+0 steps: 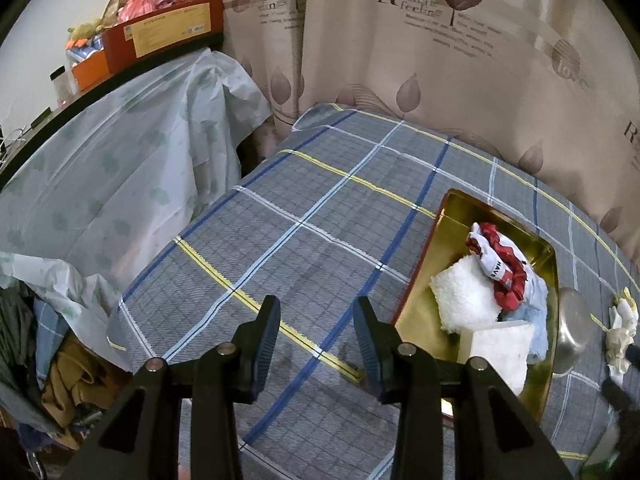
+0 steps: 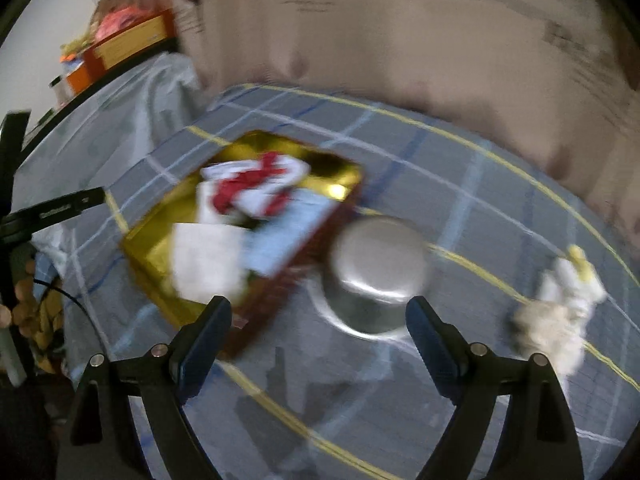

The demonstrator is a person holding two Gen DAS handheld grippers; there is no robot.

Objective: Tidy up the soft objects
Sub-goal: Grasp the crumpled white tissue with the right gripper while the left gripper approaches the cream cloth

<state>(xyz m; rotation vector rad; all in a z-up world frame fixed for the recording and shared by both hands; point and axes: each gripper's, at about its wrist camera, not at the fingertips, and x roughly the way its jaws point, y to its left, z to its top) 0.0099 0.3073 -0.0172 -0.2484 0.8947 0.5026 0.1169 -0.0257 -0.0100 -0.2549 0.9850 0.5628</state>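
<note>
A gold tray (image 1: pixel 448 216) (image 2: pixel 160 248) lies on the plaid cloth and holds several soft things: a red and white cloth (image 1: pixel 500 264) (image 2: pixel 252 188), a white fluffy towel (image 1: pixel 464 300), a white sponge block (image 1: pixel 500 344) (image 2: pixel 204 260) and a light blue cloth (image 1: pixel 538 340) (image 2: pixel 288 236). A white and cream plush toy (image 1: pixel 620 332) (image 2: pixel 560 308) lies on the cloth right of the tray. My left gripper (image 1: pixel 316 320) hovers open over bare cloth, left of the tray. My right gripper (image 2: pixel 320 320) stands open and empty above an upturned metal bowl (image 2: pixel 376 264) (image 1: pixel 572 328); that view is blurred.
A beige printed curtain (image 1: pixel 440 60) hangs behind the table. A pale plastic sheet (image 1: pixel 120 184) drapes a shelf at left, with orange boxes (image 1: pixel 160 36) on top. Clothes (image 1: pixel 68 380) are piled low at the left. The left gripper's body (image 2: pixel 52 208) shows at the left edge.
</note>
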